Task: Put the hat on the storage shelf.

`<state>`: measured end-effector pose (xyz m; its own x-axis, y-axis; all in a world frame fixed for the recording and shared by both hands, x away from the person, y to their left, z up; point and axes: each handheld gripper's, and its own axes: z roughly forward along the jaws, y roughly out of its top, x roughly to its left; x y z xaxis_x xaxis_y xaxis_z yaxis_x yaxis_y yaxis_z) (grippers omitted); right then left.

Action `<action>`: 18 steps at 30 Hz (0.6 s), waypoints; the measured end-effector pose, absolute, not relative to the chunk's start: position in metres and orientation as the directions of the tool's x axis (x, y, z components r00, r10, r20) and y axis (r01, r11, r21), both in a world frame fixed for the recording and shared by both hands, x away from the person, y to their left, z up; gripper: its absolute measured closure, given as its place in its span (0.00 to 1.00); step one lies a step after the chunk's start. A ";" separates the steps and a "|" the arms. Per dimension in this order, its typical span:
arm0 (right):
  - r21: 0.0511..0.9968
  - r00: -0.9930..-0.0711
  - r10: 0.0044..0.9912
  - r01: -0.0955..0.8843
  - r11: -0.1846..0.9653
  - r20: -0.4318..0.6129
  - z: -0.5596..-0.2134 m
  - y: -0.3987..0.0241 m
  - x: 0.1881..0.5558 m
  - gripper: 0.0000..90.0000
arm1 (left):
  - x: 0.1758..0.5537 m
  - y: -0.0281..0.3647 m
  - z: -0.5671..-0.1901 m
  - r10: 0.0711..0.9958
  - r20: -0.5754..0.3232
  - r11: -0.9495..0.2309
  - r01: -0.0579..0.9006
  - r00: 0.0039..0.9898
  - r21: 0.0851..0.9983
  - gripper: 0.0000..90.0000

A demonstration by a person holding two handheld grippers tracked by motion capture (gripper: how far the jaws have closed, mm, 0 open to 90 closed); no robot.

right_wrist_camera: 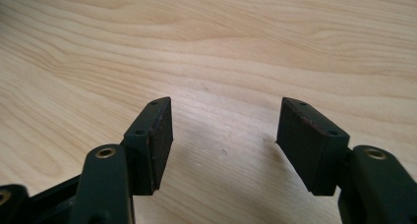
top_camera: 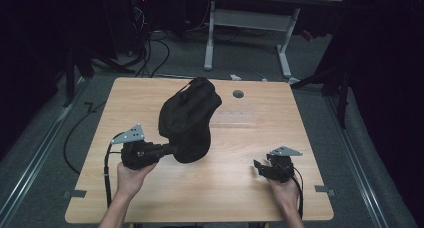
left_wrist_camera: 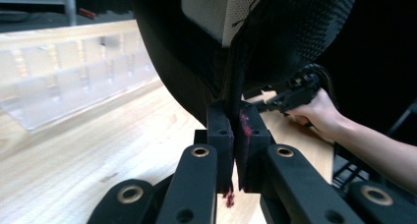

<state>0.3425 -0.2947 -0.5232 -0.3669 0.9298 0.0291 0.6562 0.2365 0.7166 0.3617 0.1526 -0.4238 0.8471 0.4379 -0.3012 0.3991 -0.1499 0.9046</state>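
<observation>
A black fabric bag (top_camera: 189,119) stands raised on the wooden table (top_camera: 240,193), left of centre. My left gripper (top_camera: 172,149) is shut on the bag's lower edge, and the left gripper view shows black cloth (left_wrist_camera: 236,86) pinched between the two pads. Beyond the cloth there, the person's other hand (left_wrist_camera: 319,111) holds the far gripper. My right gripper (top_camera: 257,164) rests low near the table's front right, open. Its pads (right_wrist_camera: 160,140) stand wide apart over bare wood with nothing between them.
A round cable hole (top_camera: 238,94) lies in the table top behind the bag. A clear plastic rack (left_wrist_camera: 74,71) lies on the wood beyond the bag. Cables (top_camera: 107,173) trail from the left gripper. A white-legged desk (top_camera: 250,23) stands behind the table.
</observation>
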 end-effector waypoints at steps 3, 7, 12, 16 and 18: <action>0.705 -0.360 0.933 0.662 0.254 0.001 -0.528 -0.294 0.342 0.40 | 0.364 0.155 -0.422 0.461 -0.295 -0.137 0.396 0.837 0.908 0.96; 0.718 -0.353 0.936 0.647 0.257 -0.017 -0.530 -0.293 0.341 0.39 | 0.367 0.158 -0.420 0.490 -0.290 -0.127 0.396 0.823 0.910 0.96; 0.724 -0.346 0.938 0.643 0.249 -0.016 -0.531 -0.293 0.341 0.38 | 0.373 0.162 -0.413 0.525 -0.274 -0.109 0.383 0.806 0.917 0.96; 0.724 -0.346 0.938 0.643 0.249 -0.016 -0.531 -0.293 0.341 0.38 | 0.377 0.165 -0.408 0.553 -0.262 -0.095 0.372 0.791 0.923 0.96; 0.724 -0.346 0.938 0.643 0.249 -0.016 -0.531 -0.293 0.341 0.38 | 0.379 0.167 -0.406 0.565 -0.260 -0.089 0.371 0.783 0.925 0.96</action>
<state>0.3406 -0.2930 -0.5308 -0.3457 0.9382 -0.0157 0.6430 0.2490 0.7243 0.3794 0.1671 -0.4063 0.7832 0.5650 -0.2597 0.3706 -0.0888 0.9245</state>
